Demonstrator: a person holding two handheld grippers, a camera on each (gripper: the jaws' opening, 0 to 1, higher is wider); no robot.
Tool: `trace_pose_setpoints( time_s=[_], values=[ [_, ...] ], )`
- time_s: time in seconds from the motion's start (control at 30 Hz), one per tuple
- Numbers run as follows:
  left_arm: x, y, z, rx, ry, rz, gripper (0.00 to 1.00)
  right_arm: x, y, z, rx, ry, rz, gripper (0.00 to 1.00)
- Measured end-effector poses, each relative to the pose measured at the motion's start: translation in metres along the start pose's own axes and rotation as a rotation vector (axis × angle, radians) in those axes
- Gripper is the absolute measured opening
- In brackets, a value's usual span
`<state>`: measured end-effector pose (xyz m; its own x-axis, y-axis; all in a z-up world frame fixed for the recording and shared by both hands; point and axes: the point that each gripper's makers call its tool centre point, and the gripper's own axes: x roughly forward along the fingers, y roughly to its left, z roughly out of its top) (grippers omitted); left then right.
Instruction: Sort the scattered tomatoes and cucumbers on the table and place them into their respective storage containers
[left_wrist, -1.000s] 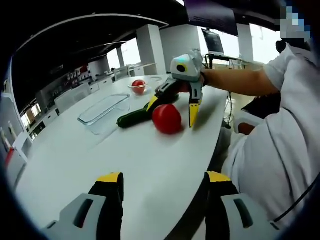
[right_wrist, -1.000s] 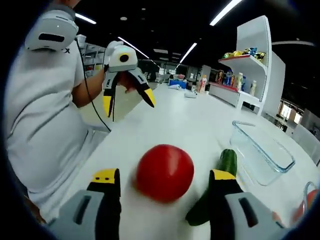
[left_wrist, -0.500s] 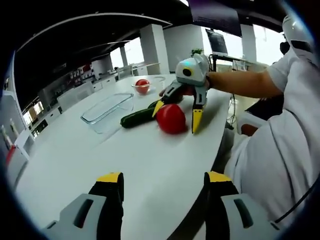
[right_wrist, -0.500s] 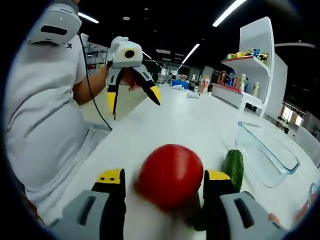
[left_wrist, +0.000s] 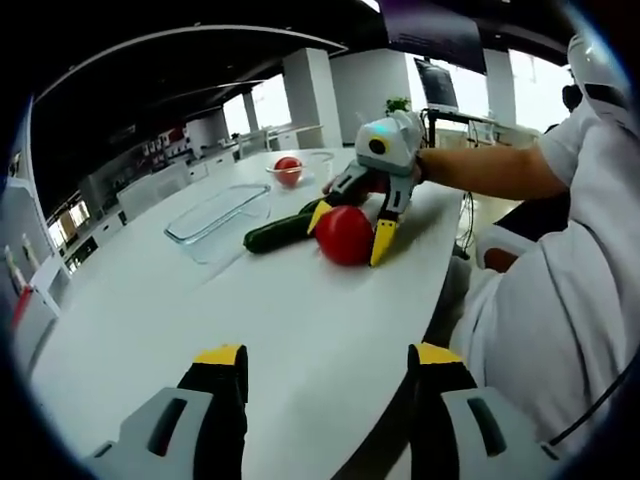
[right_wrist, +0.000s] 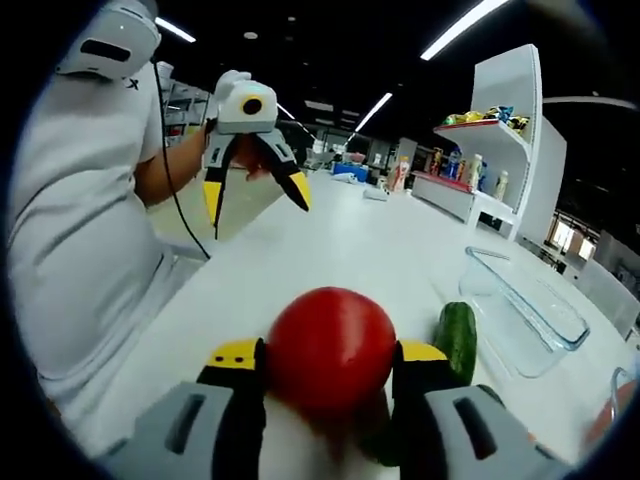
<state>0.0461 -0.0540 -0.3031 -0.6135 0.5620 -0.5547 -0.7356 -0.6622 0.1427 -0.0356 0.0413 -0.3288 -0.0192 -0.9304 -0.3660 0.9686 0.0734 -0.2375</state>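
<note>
Right gripper (right_wrist: 326, 362) clamped on tomato (right_wrist: 330, 350), yellow tips pressed against both its sides, tomato low on white table (right_wrist: 330, 250). In left gripper view same grip seen from afar: right gripper (left_wrist: 346, 238) straddling tomato (left_wrist: 344, 235) near table (left_wrist: 200, 320) edge. Cucumber (right_wrist: 456, 338) just beside tomato on right gripper's right, lying flat; in left gripper view cucumber (left_wrist: 281, 233) behind tomato, toward glass dish (left_wrist: 220, 215). Glass dish (right_wrist: 520, 310) beyond cucumber, apart from it. Small bowl (left_wrist: 288, 172) farther back with second tomato (left_wrist: 288, 168) inside. Left gripper (left_wrist: 325, 375) spread wide, nothing between tips, above bare table; in right gripper view left gripper (right_wrist: 255, 200) held up in air, jaws apart, well away from tomato
</note>
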Motion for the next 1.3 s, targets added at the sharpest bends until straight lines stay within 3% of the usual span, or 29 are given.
trace_pose_setpoints(
  time_s=[1.3],
  values=[
    [0.0022, 0.0028, -0.0044, -0.031, 0.004, 0.007, 0.64, -0.0014, -0.0017, 0.001, 0.039, -0.015, -0.077, 0.45]
  ],
)
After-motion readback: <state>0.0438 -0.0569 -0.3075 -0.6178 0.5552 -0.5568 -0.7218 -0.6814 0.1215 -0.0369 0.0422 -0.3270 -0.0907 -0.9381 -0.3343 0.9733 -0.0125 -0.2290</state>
